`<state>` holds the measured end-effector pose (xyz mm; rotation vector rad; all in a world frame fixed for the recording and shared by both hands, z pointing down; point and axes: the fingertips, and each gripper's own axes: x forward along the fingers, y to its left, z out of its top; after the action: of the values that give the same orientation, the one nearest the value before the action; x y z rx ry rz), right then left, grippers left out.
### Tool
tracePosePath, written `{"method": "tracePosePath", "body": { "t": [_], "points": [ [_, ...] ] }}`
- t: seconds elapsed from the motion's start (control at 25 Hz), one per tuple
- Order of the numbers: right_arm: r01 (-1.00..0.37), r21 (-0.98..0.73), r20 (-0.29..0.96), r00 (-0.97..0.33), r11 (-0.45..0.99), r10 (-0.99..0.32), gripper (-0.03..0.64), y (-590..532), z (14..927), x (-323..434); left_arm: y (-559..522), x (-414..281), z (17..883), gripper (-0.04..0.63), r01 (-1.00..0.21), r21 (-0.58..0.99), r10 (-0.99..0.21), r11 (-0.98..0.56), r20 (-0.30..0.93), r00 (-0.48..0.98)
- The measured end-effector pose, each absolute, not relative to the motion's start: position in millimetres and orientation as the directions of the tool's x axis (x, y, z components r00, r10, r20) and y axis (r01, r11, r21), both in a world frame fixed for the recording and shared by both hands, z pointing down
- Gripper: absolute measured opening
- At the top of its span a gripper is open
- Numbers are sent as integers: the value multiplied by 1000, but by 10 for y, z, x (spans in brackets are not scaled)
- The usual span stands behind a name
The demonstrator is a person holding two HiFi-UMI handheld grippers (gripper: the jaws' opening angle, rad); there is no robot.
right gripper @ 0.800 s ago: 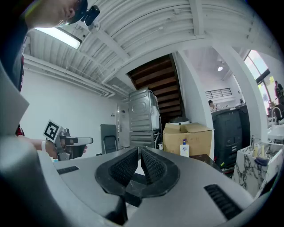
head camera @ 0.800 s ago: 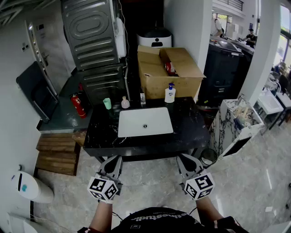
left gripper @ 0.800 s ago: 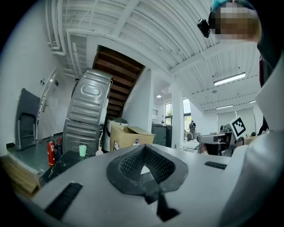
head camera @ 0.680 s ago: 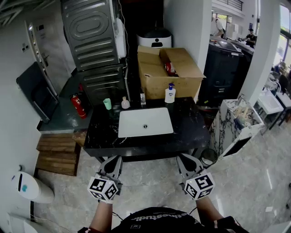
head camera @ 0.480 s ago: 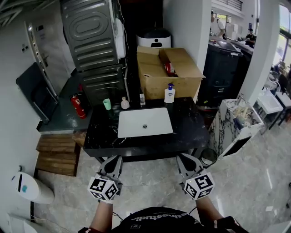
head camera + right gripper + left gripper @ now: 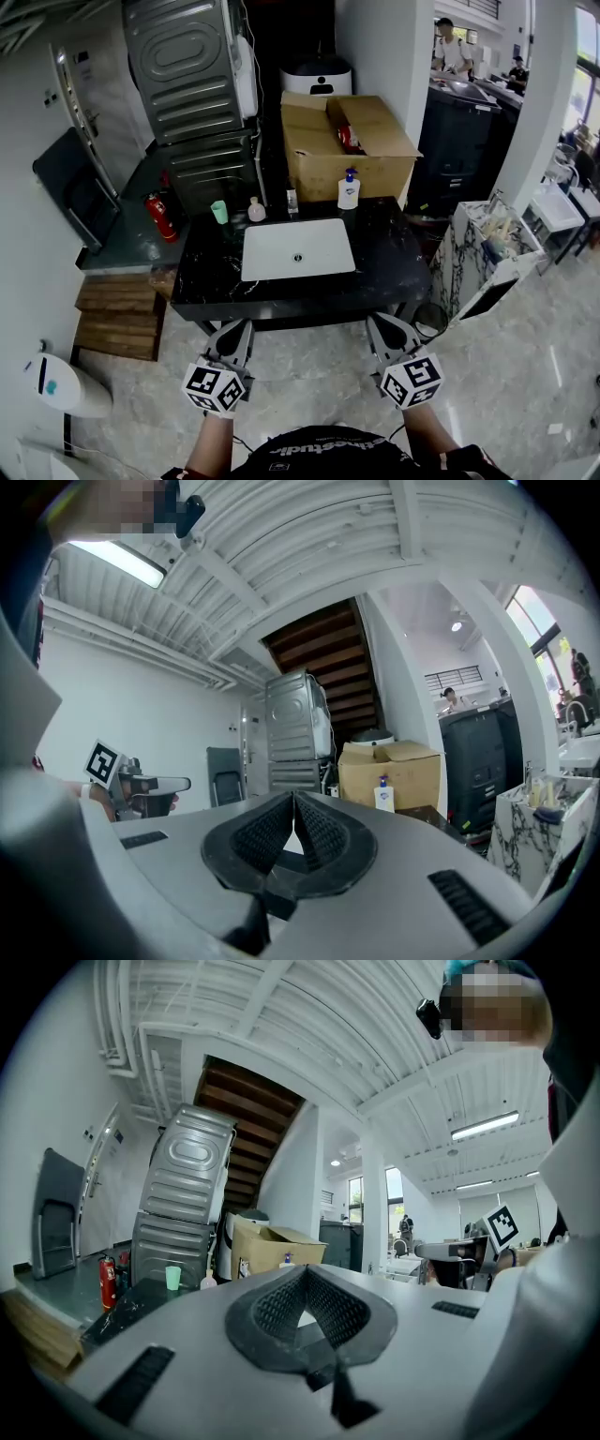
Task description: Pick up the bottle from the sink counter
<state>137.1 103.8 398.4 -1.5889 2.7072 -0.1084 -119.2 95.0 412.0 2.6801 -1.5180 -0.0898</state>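
A white pump bottle (image 6: 348,192) with a blue top stands at the back of the black sink counter (image 6: 206,272), right of the faucet. It also shows far off in the left gripper view as the bottle (image 6: 287,1258), and in the right gripper view as the bottle (image 6: 383,796). A small pink bottle (image 6: 256,211) stands left of the faucet. My left gripper (image 6: 234,328) and right gripper (image 6: 382,324) hover over the floor in front of the counter. Both are shut with nothing between the jaws.
A white basin (image 6: 298,249) is set in the counter's middle, with a green cup (image 6: 219,212) at the back left. Behind stands an open cardboard box (image 6: 347,141). A red fire extinguisher (image 6: 161,216) stands at the left, and a marble-patterned cabinet (image 6: 487,248) at the right.
Both grippers stay where they were, still shut. The counter has slid slightly up and left in the head view.
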Motion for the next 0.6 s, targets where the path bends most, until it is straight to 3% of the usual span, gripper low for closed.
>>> {"method": "tracePosePath", "body": {
  "t": [0.6],
  "points": [
    [-836, -63, 48, -548, 545, -835, 43, 928, 4075, 1687, 830, -739, 4163, 15, -870, 65, -873, -488, -19, 488]
  ]
}}
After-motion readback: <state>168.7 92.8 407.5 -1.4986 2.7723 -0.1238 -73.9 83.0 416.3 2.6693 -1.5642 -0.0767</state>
